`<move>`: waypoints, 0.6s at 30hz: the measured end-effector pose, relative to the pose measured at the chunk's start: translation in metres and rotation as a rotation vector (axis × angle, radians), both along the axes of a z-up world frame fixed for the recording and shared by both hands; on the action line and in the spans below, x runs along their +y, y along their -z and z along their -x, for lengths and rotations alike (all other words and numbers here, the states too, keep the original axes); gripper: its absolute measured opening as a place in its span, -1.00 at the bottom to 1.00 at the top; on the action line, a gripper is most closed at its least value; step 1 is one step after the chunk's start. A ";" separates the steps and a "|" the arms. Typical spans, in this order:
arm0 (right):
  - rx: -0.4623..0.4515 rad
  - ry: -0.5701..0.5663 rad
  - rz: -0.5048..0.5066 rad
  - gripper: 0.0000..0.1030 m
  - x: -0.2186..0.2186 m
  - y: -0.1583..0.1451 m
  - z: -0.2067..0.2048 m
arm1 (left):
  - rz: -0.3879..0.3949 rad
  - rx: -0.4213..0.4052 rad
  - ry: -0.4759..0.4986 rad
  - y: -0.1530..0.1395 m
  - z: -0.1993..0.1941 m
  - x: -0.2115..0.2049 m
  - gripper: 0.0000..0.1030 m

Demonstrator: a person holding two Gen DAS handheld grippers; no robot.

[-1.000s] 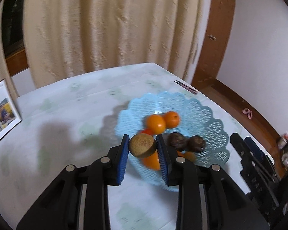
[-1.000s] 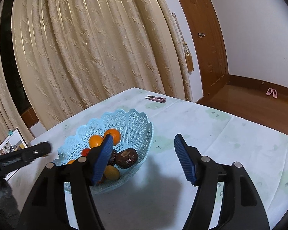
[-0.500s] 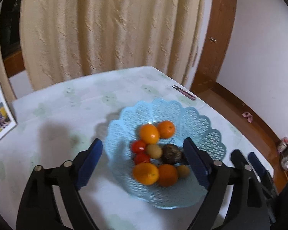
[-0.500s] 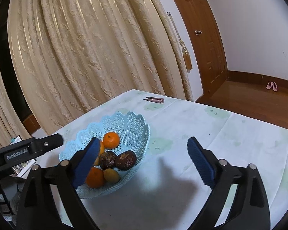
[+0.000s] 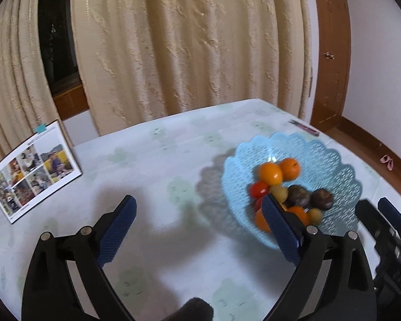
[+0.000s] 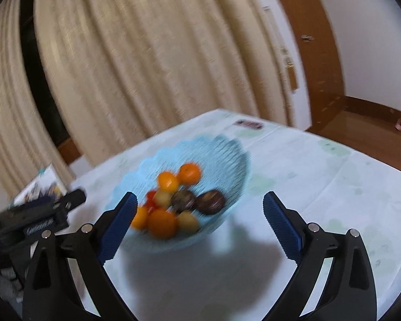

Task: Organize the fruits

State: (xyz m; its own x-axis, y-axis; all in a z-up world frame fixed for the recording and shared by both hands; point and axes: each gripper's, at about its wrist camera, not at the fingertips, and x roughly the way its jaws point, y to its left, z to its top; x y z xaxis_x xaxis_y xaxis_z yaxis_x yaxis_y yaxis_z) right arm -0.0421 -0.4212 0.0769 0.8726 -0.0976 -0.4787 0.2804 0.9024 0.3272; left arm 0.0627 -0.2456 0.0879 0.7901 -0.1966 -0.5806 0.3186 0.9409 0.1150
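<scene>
left gripper (image 5: 197, 230) wide, empty, pulled left since dropping brown kiwi (image 5: 280, 192) | fruit piled in light-blue lattice plastic basket (image 5: 334, 160) | right gripper (image 6: 199, 226) wide, empty | no loose fruit seen, sorting probably finished

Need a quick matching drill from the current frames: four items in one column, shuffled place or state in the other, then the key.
1. left gripper
2. basket
3. photo calendar
4. pink clippers

A. lies near the table's far edge, beyond the fruit
B. holds oranges, tomatoes and dark fruit
C. stands at the table's left side
D. open, nothing between its fingers

Pairs: 1-D, 2-B, 3-C, 4-A
</scene>
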 end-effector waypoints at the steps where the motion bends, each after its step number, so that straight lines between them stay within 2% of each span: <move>1: 0.010 -0.026 0.015 0.87 0.007 0.000 0.000 | -0.005 -0.006 -0.007 0.002 0.001 0.002 0.86; 5: 0.002 -0.013 0.059 0.94 0.019 -0.003 0.007 | -0.029 -0.022 -0.005 0.007 0.007 0.007 0.90; 9: 0.030 0.033 0.045 0.94 0.015 0.001 0.009 | -0.053 -0.045 0.007 0.010 0.015 0.004 0.90; 18: 0.047 0.061 0.065 0.94 0.018 0.001 0.014 | -0.042 -0.041 0.038 0.012 0.019 0.002 0.90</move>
State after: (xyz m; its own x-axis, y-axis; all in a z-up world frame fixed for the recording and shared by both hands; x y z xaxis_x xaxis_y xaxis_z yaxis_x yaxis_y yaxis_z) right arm -0.0564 -0.4031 0.0754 0.8408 -0.1820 -0.5098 0.3490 0.9022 0.2536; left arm 0.0433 -0.2433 0.0756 0.8057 -0.2031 -0.5565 0.3485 0.9222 0.1680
